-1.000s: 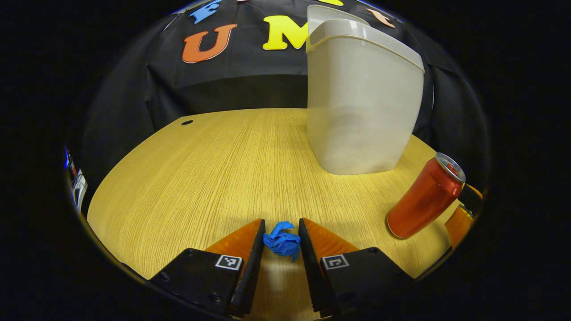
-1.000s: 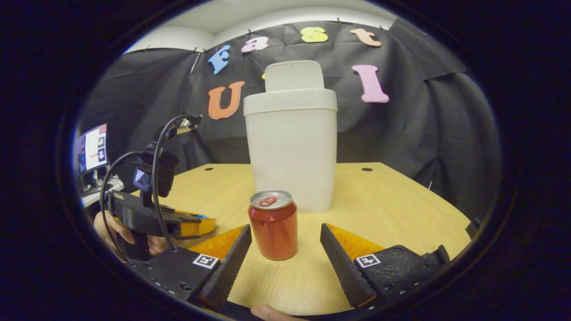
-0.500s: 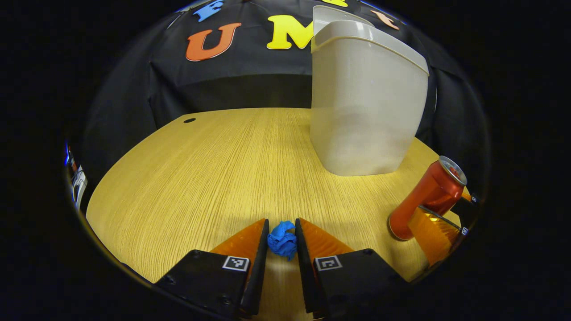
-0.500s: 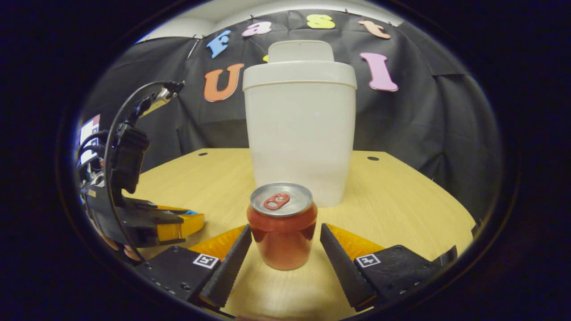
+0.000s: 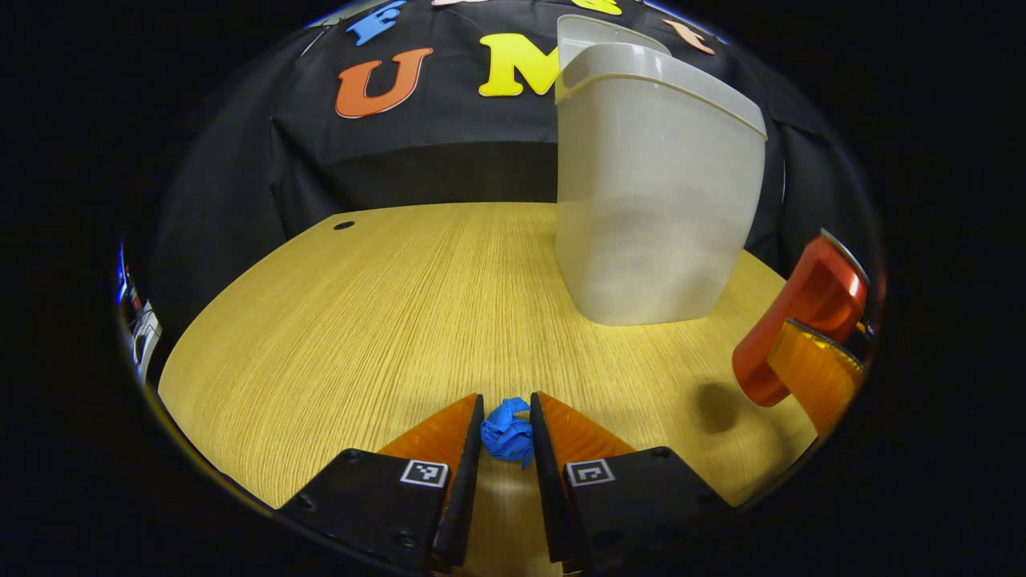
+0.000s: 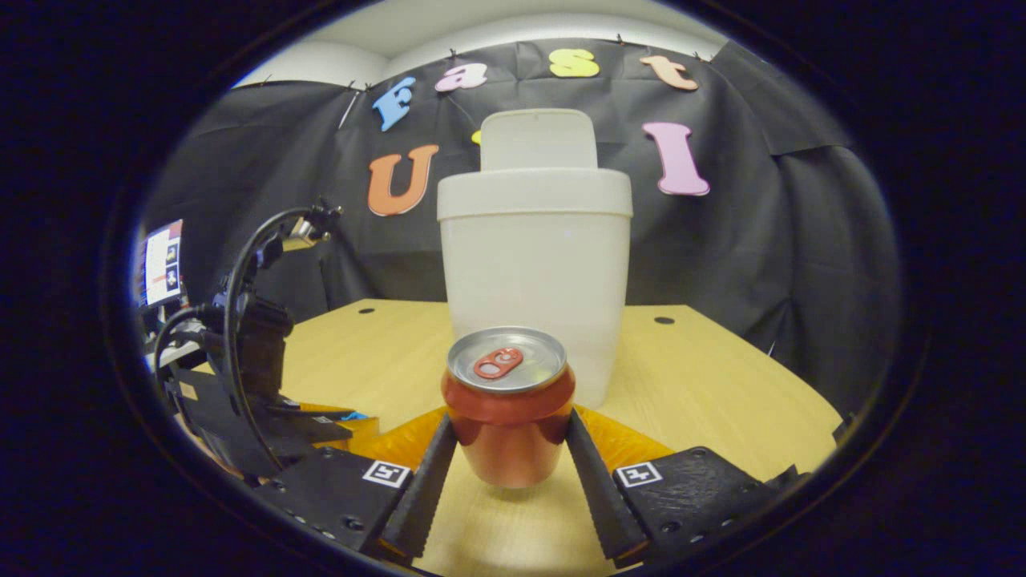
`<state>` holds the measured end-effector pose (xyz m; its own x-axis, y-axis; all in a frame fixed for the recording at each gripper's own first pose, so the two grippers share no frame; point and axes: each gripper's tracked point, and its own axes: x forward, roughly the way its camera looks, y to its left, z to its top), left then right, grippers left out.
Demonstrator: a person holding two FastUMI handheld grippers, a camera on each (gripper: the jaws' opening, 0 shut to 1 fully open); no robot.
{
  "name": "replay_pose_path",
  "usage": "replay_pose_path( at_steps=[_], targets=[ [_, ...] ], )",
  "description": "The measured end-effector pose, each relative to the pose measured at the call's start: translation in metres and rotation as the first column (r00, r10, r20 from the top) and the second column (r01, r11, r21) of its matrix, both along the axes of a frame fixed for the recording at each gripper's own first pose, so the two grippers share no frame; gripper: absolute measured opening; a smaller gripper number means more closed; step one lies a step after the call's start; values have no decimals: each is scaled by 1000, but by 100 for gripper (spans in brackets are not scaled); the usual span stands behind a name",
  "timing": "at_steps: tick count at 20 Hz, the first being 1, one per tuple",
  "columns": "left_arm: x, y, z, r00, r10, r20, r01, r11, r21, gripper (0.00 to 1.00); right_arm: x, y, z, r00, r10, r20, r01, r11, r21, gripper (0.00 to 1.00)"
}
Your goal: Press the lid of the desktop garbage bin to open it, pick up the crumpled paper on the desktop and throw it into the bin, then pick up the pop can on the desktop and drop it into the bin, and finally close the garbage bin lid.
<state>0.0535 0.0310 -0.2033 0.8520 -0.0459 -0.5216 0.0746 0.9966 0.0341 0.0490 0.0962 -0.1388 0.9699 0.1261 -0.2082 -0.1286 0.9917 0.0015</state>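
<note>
In the left gripper view, the bin stands on the table with its lid up, so the opening step looks done. The left gripper has its fingers clamped on the crumpled paper, low over the table; nothing has gone in yet, as far as I can judge. The bin's inside is hidden.

In the right gripper view, the right gripper has its fingers pressed on the can, which seems lifted just off the table, in front of the bin. Both drops and closing the lid remain.
</note>
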Motion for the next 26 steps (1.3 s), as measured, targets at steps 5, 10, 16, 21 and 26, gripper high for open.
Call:
replay_pose_path(
  at_steps=[5,10,16,21,26],
  targets=[
    [-1,-19,75,984,-26,179,19,999,40,39,-15,-10,65,992,41,122,-35,998,-52,76],
    [-10,-39,166,934,-28,356,40,999,-25,39,-26,-31,122,982,36,184,-35,999,-9,76],
    [-10,-52,212,909,-39,416,56,998,-28,39,-25,-91,143,970,-97,223,113,992,-59,75],
    [-3,-52,229,900,-18,436,31,999,-23,39,-29,-104,121,982,-76,173,86,995,-48,77],
    [4,-52,233,905,7,424,7,999,-32,39,-32,-123,130,973,-99,208,108,994,-32,75]
  ],
)
